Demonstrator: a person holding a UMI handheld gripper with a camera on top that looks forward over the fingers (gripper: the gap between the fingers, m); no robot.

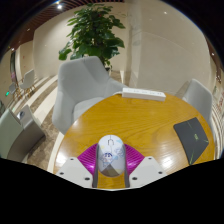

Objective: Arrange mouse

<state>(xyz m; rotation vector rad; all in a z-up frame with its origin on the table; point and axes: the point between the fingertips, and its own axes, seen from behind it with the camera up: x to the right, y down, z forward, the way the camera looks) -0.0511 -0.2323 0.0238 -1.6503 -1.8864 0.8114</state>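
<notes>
in the gripper view, my gripper [111, 170] pinched the pale grey rounded plastic mouse [111, 157], both magenta pads [88, 158] pressed against its sides, low over the round yellow wooden table [140, 120]. a dark flat tablet-like slab [192, 139] lay at two o'clock, a white flat box [144, 93] at twelve, grey chairs [85, 80] and a leafy plant [95, 30] beyond. i judged the grasp done, with placing the mouse left.

Round wooden table [140, 125] ringed by pale grey chairs [82, 85], tall potted plant [93, 32] behind, cream walls, glossy lit floor.
</notes>
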